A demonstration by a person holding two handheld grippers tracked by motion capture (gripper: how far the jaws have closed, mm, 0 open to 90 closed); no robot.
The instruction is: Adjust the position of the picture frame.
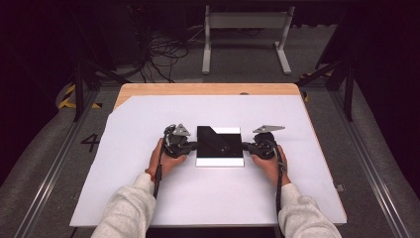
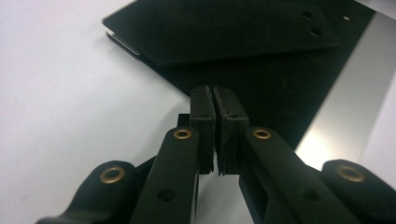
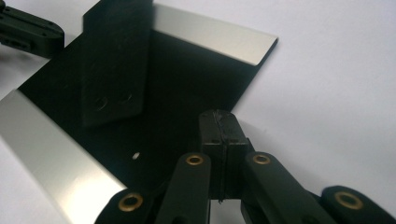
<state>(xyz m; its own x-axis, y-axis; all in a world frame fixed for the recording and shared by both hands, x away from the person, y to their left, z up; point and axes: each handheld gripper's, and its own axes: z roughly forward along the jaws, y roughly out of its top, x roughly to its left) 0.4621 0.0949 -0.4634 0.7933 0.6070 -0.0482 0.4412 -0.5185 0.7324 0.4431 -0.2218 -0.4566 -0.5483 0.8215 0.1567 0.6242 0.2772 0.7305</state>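
Black square plate (image 1: 219,145) with silver edge strips lies mid-table (image 1: 148,198). Left claw (image 1: 192,145) and right claw (image 1: 246,146), both pressed together and holding nothing, flank its 2 side edges. Advice: push evenly from both sides, low, to avoid skewing.

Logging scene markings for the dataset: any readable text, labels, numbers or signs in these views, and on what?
"4": dark numeral on the floor, left of the table.
Yellow-and-black hazard stripes on the floor at the far left: a marking, no words.
The black panel bears no readable print in the high view or in either gripper view.
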